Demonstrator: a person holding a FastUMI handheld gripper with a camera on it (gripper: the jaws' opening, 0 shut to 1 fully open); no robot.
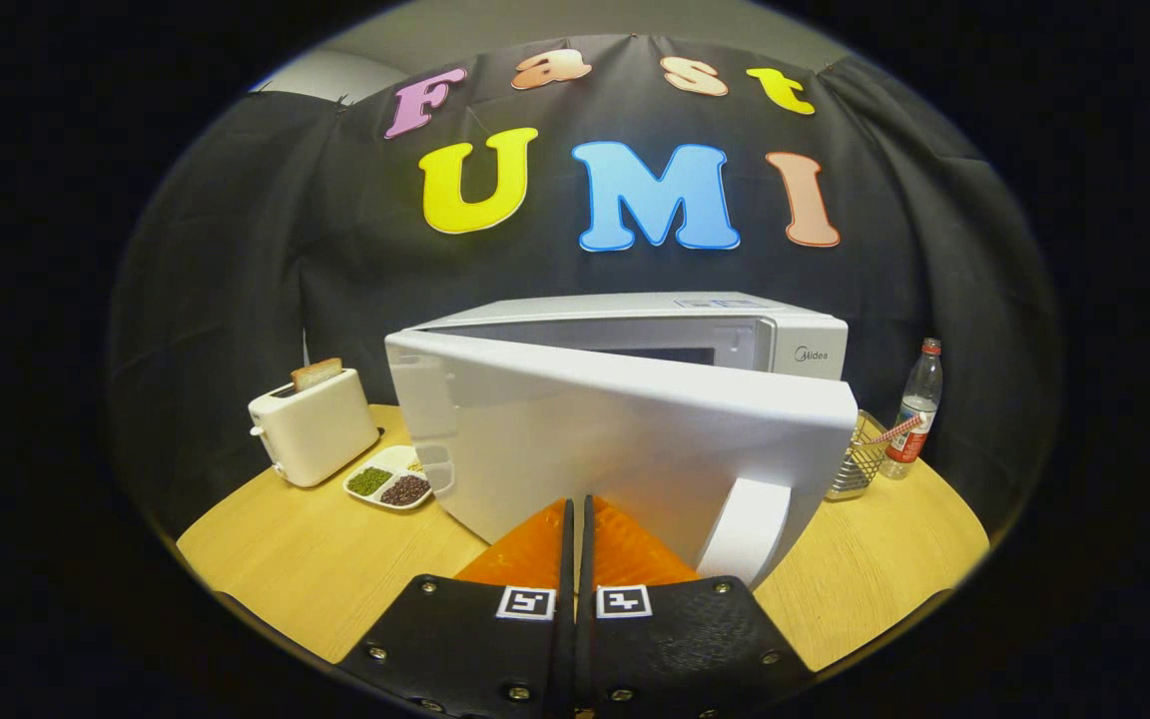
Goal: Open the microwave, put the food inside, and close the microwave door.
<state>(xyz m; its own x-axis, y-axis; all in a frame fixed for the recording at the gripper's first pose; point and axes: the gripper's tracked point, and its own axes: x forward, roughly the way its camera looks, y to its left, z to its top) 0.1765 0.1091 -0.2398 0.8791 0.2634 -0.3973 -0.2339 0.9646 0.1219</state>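
Microwave door (625, 449) stands part-open, your gripper (575, 519) at its face, jaws pressed together, empty; push squarely until it latches.

White microwave (655, 330) on table – door (625, 439) swung partly open.

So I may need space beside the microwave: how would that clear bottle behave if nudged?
The bottle stands tall and narrow by the wire basket, so it would probably tip rather than slide. It looks like thin plastic, likely light. The gripper, fingers shut, points at the microwave door.
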